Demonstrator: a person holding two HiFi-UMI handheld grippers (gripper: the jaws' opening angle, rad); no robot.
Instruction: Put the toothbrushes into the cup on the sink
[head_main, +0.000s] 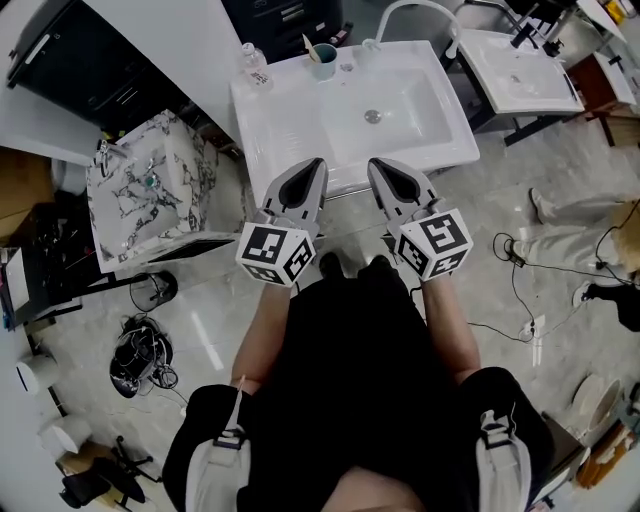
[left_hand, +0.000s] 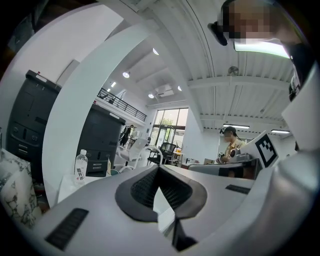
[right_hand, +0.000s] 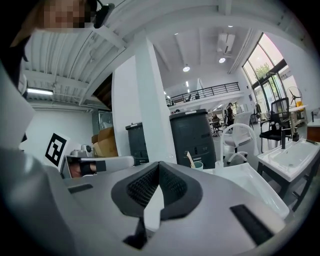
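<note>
Closest to us, both tools hang in front of the person's black top. The left gripper (head_main: 314, 163) has its jaws pressed together at the tips with nothing between them, and its own view (left_hand: 159, 169) confirms it. The right gripper (head_main: 379, 163) matches, with its jaws together and empty, seen again in its own camera (right_hand: 159, 165). Both tips point up the frame at the near edge of the white rectangular sink (head_main: 420, 135).

Across the basin, past the metal drain (head_main: 373, 116), the small teal cup (head_main: 322, 62) stands on the sink's back ledge, top centre of the head view. A pale tan toothbrush (head_main: 307, 44) is in it, its long axis steeply up and its free end leaning toward the upper left of the frame. Just to the left on the same ledge stands a clear plastic water bottle (head_main: 255, 62).

The right gripper view shows the side-on angle. The cup (right_hand: 199, 165) sits mid-frame and the toothbrush (right_hand: 189, 159) tilts left out of it, but no bottle shows there. The left gripper view does have the bottle (left_hand: 80, 168) at lower left, with the cup (left_hand: 114, 172) tiny beside it. Which end of the brush is up is too small to tell.

Only the head view shows the marble-patterned white cabinet (head_main: 150, 190) at left and a second white sink (head_main: 520, 70) at upper right.
</note>
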